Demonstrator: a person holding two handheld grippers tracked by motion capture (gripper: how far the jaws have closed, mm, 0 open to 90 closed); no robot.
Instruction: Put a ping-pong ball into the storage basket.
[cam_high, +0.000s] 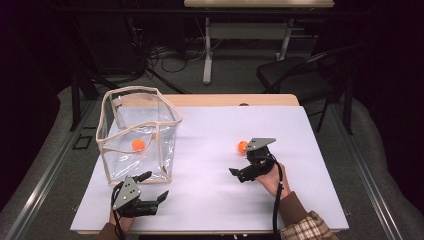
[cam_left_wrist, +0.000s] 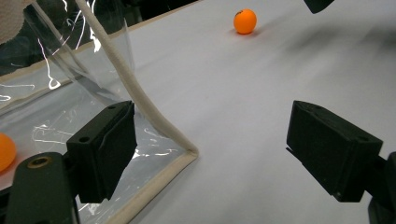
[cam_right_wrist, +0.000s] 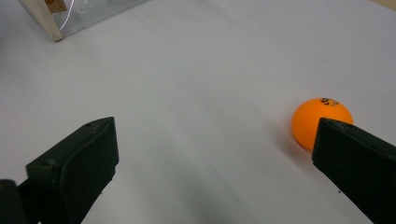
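— Beyond the right tongs (cam_high: 239, 167), what can you make out?

— An orange ball (cam_right_wrist: 321, 122) lies on the white table (cam_high: 210, 145) just past their tip, partly hidden in the right gripper view behind one jaw. From above, the grey plate covers part of it. The print on top is too small to read.

— And those tongs themselves?

— Released, jaws wide apart, nothing between them. The right hand (cam_high: 270, 178) holds them low, pointing inward across the table.

— The left tongs (cam_high: 154, 188)?

— Also spread and empty, one jaw just beside the near corner of the clear bag (cam_high: 137, 135), whose cream piping runs up between the jaws. A second orange ball (cam_high: 138, 145) lies inside the bag, cut off at the frame edge in the left gripper view.
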